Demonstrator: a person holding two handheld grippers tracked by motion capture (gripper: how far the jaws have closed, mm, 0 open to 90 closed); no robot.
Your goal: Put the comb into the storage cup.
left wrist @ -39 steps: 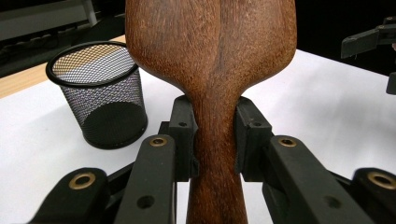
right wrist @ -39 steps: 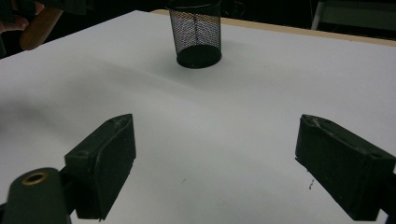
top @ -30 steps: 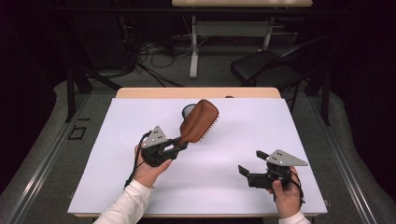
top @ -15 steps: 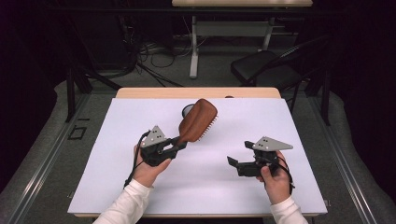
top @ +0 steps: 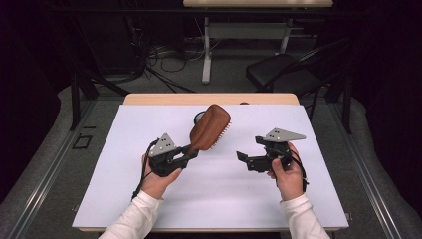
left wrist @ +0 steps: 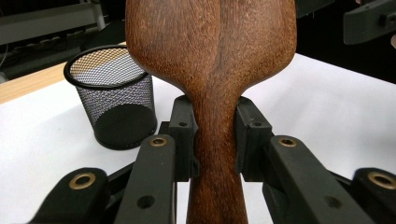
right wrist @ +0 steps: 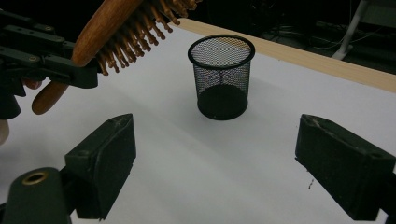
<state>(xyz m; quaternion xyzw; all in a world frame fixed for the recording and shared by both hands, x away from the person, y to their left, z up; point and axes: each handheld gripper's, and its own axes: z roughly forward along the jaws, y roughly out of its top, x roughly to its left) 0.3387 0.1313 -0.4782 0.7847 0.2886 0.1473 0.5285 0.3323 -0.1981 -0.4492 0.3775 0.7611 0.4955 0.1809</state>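
A brown wooden hairbrush (top: 210, 127) is held above the white mat, its head tilted up toward the far side and its bristles facing right. My left gripper (top: 191, 152) is shut on the brush handle (left wrist: 215, 154), one pad on each side of the neck. A black mesh cup (right wrist: 222, 79) stands upright and empty on the mat just behind the brush head, and the brush partly hides the cup (top: 199, 118) in the high view. My right gripper (top: 242, 158) hovers to the right of the brush. It is open, points left, and has nothing between its fingers (right wrist: 102, 168).
The white mat (top: 298, 199) covers most of the wooden table (top: 149, 98). Beyond the far edge are a dark chair (top: 278, 74), a desk leg (top: 206, 50) and cables on the floor. The mat's right and near parts are bare.
My right gripper has moved left and upward from the mat's right side toward the brush. The left gripper and the brush have stayed put.
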